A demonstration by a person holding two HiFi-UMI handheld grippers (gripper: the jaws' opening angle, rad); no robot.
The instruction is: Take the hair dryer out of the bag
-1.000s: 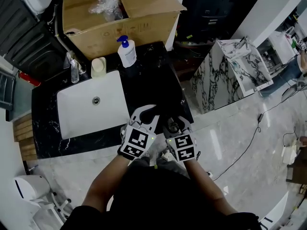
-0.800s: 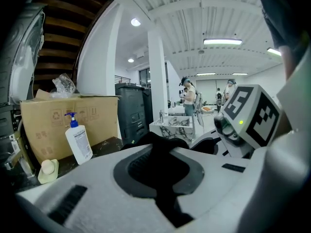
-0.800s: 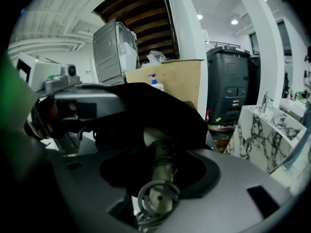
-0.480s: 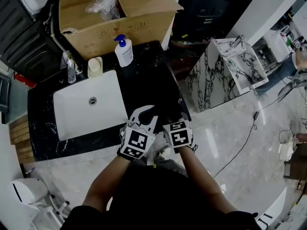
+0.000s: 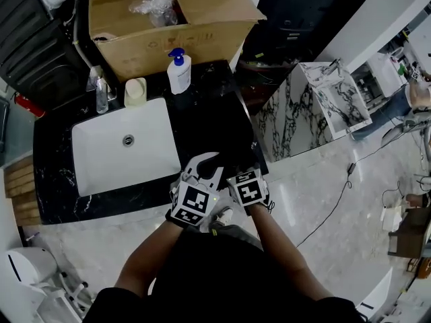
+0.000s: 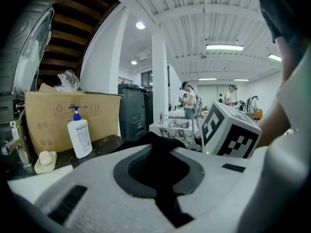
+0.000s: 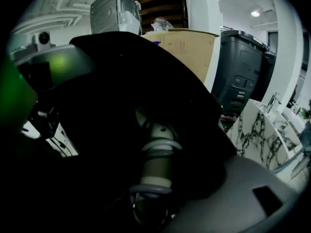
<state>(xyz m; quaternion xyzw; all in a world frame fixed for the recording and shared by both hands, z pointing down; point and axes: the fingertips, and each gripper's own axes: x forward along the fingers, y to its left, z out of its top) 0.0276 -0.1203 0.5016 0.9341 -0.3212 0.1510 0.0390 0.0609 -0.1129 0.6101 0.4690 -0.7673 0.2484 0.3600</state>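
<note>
A black bag (image 5: 229, 155) lies on the black counter's (image 5: 209, 106) near edge, right of the sink. My left gripper (image 5: 205, 163) is shut on a fold of the bag's black cloth (image 6: 160, 154), holding its mouth up. My right gripper (image 5: 241, 172) points steeply down into the bag; its jaws have just been opening and stand wide. In the right gripper view the hair dryer's pale handle (image 7: 156, 171), wound with grey cord, lies between those jaws (image 7: 160, 193) inside the dark bag, with no pad seen pressing on it.
A white sink (image 5: 101, 170) fills the counter's left part. Behind it stand a tap (image 5: 101, 94), a pale cup (image 5: 136, 91), a soap pump bottle (image 5: 179, 73) and a cardboard box (image 5: 168, 29). A marble-patterned block (image 5: 316, 106) stands on the floor to the right.
My right gripper has tipped further down into the bag and its jaws have spread wider. The left gripper has kept its hold and place.
</note>
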